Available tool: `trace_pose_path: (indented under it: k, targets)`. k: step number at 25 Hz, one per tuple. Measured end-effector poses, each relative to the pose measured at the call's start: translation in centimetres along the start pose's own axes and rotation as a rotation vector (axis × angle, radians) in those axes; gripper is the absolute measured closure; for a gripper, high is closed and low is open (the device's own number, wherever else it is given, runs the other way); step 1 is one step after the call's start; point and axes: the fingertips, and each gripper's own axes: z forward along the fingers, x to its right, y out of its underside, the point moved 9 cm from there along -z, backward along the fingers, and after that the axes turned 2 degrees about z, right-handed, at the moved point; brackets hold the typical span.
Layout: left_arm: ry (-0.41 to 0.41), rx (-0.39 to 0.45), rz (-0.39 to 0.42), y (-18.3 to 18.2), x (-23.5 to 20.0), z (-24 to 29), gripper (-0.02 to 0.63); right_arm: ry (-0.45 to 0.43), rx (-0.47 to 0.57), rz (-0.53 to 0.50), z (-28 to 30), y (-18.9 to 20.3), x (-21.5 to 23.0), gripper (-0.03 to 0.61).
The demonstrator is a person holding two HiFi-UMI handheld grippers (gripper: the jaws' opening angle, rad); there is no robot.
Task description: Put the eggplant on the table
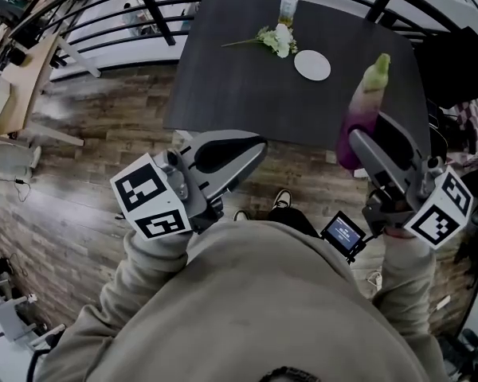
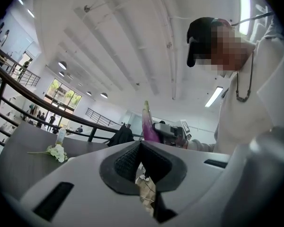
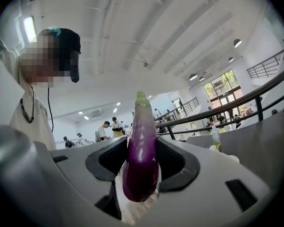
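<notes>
A long purple eggplant with a pale green tip stands upright in my right gripper, which is shut on its lower half. In the head view it hangs over the near right edge of the dark table. In the right gripper view the eggplant fills the gap between the two pads of the right gripper. My left gripper hovers at the table's near edge, shut with nothing in it. In the left gripper view its jaws meet, and the eggplant shows beyond them.
On the table's far side lie a white plate, a sprig of white flowers and a small bottle. A black curved railing runs behind the table. Wooden floor lies to the left. Dark bags sit at the right.
</notes>
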Motion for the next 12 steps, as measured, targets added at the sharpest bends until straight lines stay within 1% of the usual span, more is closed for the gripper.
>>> trace_pose_path:
  k: [4, 8, 12]
  targets:
    - [0.005, -0.006, -0.004, 0.3, -1.1, 2.3, 0.607, -0.005, 0.001, 0.010, 0.0, -0.4, 2.5, 0.373]
    - [0.014, -0.016, -0.003, -0.8, -3.0, 6.9, 0.607, 0.000, 0.009, 0.018, -0.6, -2.6, 6.5, 0.373]
    - [0.007, -0.008, 0.009, -1.5, -4.6, 11.6, 0.607, 0.016, 0.024, 0.021, -2.2, -4.3, 10.5, 0.373]
